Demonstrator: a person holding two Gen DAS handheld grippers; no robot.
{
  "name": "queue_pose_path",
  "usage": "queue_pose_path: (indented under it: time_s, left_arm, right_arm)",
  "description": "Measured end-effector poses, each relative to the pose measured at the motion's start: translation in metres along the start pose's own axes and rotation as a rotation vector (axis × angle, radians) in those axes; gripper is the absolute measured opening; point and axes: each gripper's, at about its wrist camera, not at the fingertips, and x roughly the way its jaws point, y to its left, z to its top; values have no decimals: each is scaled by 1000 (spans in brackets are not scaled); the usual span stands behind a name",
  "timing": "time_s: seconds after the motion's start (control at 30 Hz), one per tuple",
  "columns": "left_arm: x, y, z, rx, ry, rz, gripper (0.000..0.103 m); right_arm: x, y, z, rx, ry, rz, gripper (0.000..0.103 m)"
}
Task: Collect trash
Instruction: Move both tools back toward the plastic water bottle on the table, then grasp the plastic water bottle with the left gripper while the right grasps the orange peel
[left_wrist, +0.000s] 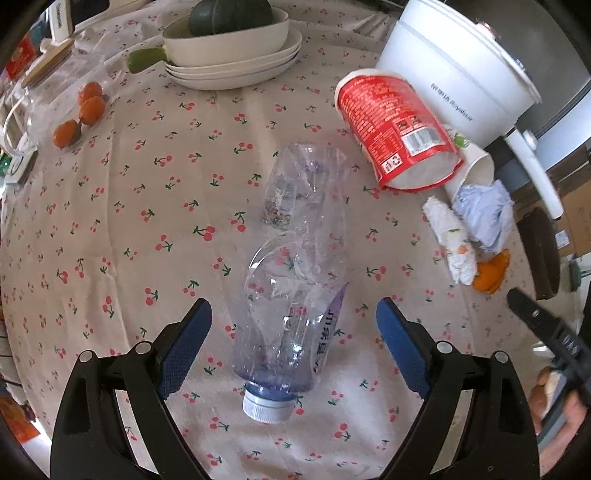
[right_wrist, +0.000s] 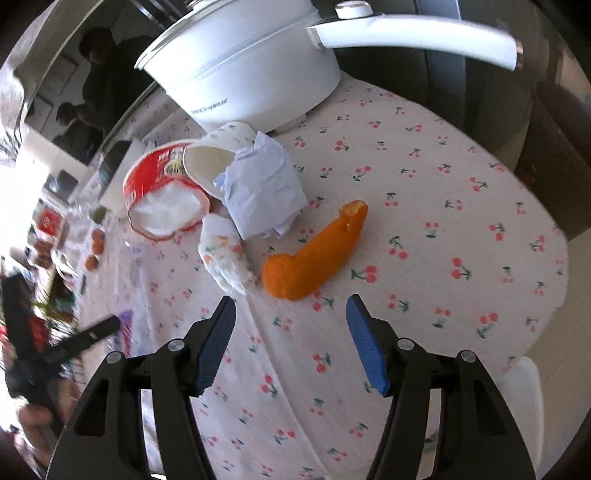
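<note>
A crushed clear plastic bottle (left_wrist: 295, 280) with a white cap lies on the cherry-print tablecloth. My left gripper (left_wrist: 294, 310) is open, its blue pads on either side of the bottle's lower part, not touching. My right gripper (right_wrist: 291, 308) is open and empty, just short of an orange peel (right_wrist: 314, 254). Beside the peel lie a rolled white tissue (right_wrist: 227, 258), crumpled pale blue paper (right_wrist: 264, 192), a white paper cup (right_wrist: 218, 155) on its side and a red noodle cup (right_wrist: 162, 192) on its side. These also show in the left wrist view: noodle cup (left_wrist: 391, 125), tissue (left_wrist: 450, 236), peel (left_wrist: 493, 275).
A white electric pot (right_wrist: 251, 77) with a long handle stands behind the trash. Stacked plates with a dark squash (left_wrist: 232, 48), small oranges (left_wrist: 79, 114) and a glass jar (left_wrist: 51, 85) sit at the far side. The table edge curves off at the right (right_wrist: 546, 295).
</note>
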Motion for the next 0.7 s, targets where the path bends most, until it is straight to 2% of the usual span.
queue_pose_path:
  time_s: [0.1,0.27,0.6,0.7]
  left_arm:
    - [5,-1,1,3,5,14,87]
    - [11,-2,1,11,15,34,87]
    - [17,-2,4,1,22,34,86]
    - [20,-1,5,7,25,36,84]
  right_arm:
    - [3,-5,7,26,-4,16,62]
    - [15,-10,15,53,-4,-15,62]
    - [27,0,9,31,-5,-20,61]
    - [28,-2,10,41,-19,-32,55]
